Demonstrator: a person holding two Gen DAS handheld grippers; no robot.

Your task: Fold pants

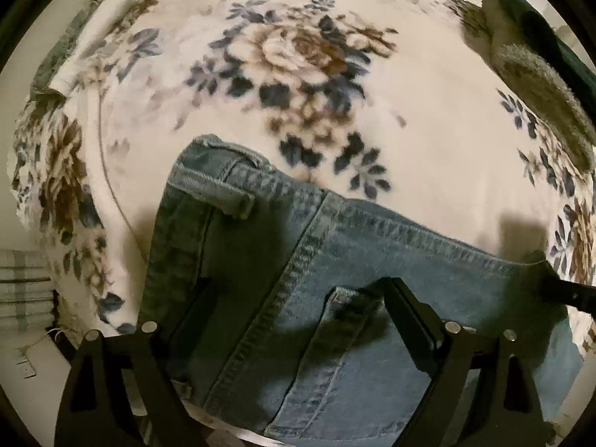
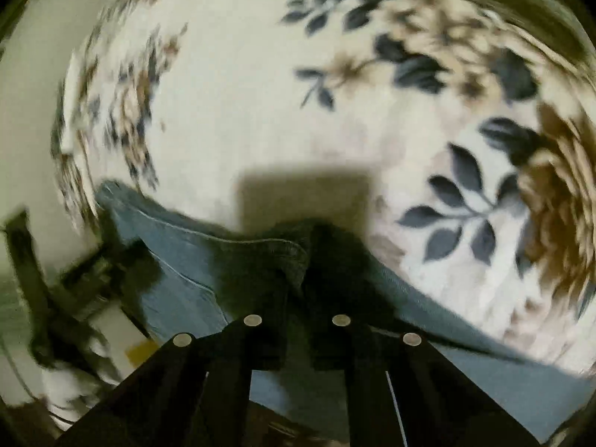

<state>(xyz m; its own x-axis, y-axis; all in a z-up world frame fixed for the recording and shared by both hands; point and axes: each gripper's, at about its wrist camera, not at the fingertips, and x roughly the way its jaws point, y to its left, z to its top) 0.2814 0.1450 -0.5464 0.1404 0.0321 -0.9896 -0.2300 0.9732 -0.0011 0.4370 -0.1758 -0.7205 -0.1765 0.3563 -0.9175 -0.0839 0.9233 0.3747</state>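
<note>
Denim pants [image 1: 372, 260] lie on the floral blanket [image 1: 428, 141] near its front edge: soft, weighty, best taken by the stiff waistband. Left gripper [image 1: 298, 316] is spread over them; right gripper [image 2: 300, 260] pinches a fold.

Faded blue denim pants [image 1: 372, 260] lie on a cream blanket with brown and navy flowers [image 1: 428, 141], the waistband and 1 belt loop [image 1: 238, 201] toward the upper left. The black left gripper [image 1: 294, 298] hovers above them with its 2 fingers spread wide. A grey-brown fuzzy cloth [image 1: 540, 85] sits at the right edge.
</note>
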